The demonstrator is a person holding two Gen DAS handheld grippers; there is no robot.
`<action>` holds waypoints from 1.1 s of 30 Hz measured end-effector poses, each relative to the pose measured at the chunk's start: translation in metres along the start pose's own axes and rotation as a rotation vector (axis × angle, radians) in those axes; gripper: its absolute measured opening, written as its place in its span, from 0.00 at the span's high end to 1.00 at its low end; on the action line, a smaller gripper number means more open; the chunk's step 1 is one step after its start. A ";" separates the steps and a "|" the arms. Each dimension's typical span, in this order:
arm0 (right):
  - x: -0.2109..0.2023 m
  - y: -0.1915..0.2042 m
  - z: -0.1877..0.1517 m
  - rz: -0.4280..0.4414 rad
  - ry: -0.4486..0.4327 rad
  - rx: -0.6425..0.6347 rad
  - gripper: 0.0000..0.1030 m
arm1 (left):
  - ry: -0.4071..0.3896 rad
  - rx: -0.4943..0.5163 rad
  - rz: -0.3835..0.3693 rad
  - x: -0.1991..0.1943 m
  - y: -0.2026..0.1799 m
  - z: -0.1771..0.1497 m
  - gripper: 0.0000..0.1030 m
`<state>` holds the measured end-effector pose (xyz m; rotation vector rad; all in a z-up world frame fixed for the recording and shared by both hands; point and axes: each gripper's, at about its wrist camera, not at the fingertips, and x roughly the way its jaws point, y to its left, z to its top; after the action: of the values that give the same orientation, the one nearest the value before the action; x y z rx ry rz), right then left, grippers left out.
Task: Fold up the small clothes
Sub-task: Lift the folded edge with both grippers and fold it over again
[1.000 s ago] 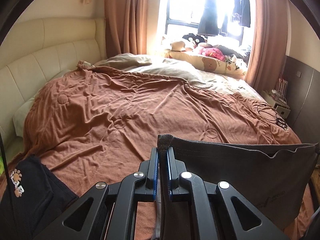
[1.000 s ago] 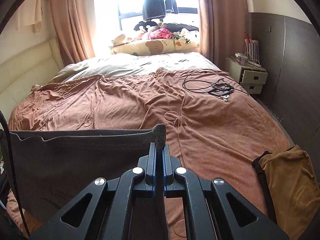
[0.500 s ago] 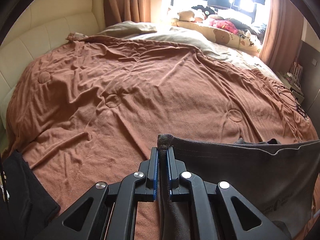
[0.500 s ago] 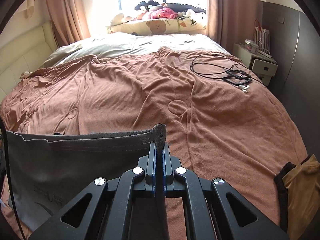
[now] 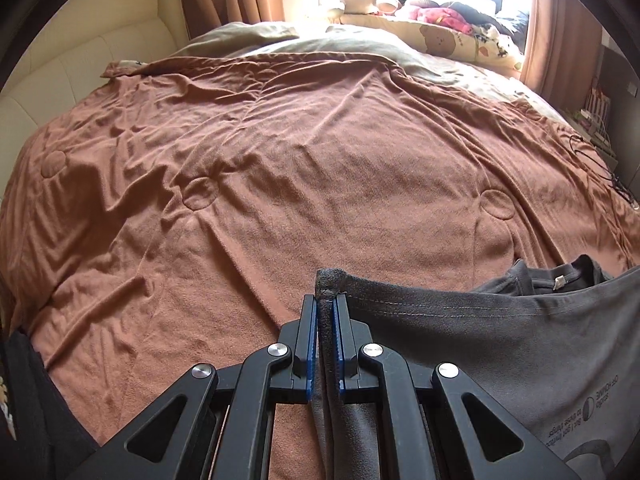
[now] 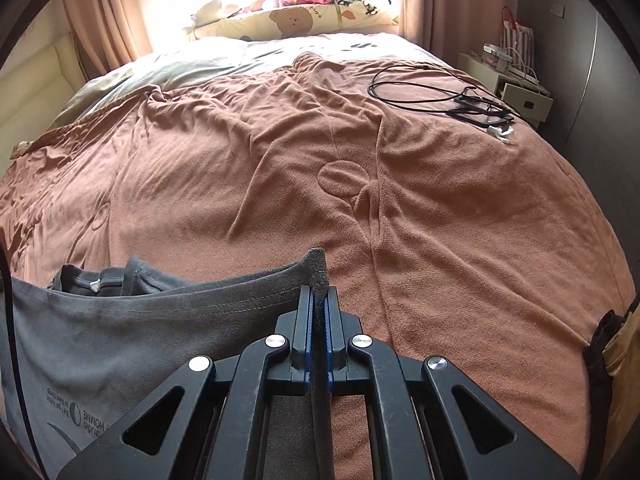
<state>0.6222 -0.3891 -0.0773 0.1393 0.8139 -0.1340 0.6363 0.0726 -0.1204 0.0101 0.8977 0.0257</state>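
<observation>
- My left gripper [image 5: 327, 308] is pressed together on one corner of the grey T-shirt [image 5: 500, 344], pinching the hem; the cloth bunches up just above the pads.
- My right gripper [image 6: 319, 304] is pressed together on the opposite hem corner, pinching it the same way.
- The shirt hangs stretched between my two tools, hem edge on top. Its collar, with a small white tag, shows just beyond the hem, and the printed chest lies low, near my tools.
- The brown blanket [image 5: 280, 168] spreads out ahead of and below both tools, wrinkled but bare right in front of me.
- I judge this to be the laying-out or first-fold step: the hem is up and the collar end looks to be near or on the blanket.
- Next I need to carry both corners forward together, level and taut, lower the hem toward the collar, then let go.
- A phone and cable [image 6: 440, 92] lie far ahead to the right of my right tool, well clear.
</observation>
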 end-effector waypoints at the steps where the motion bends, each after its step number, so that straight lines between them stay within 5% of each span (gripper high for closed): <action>1: -0.003 0.001 0.001 0.001 -0.014 -0.004 0.99 | 0.002 -0.007 -0.002 0.000 -0.001 0.003 0.92; 18: -0.007 0.000 0.015 -0.038 -0.098 0.017 0.99 | -0.073 -0.082 0.014 0.000 0.013 0.029 0.93; 26: 0.067 0.014 0.020 -0.094 0.052 -0.046 0.99 | 0.074 0.012 0.081 0.074 -0.013 0.018 0.93; 33: 0.101 0.007 0.007 -0.090 0.120 -0.049 0.99 | 0.116 0.052 0.095 0.096 -0.010 0.002 0.93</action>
<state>0.6974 -0.3904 -0.1458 0.0648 0.9424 -0.1920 0.6979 0.0649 -0.1944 0.1006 1.0130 0.0923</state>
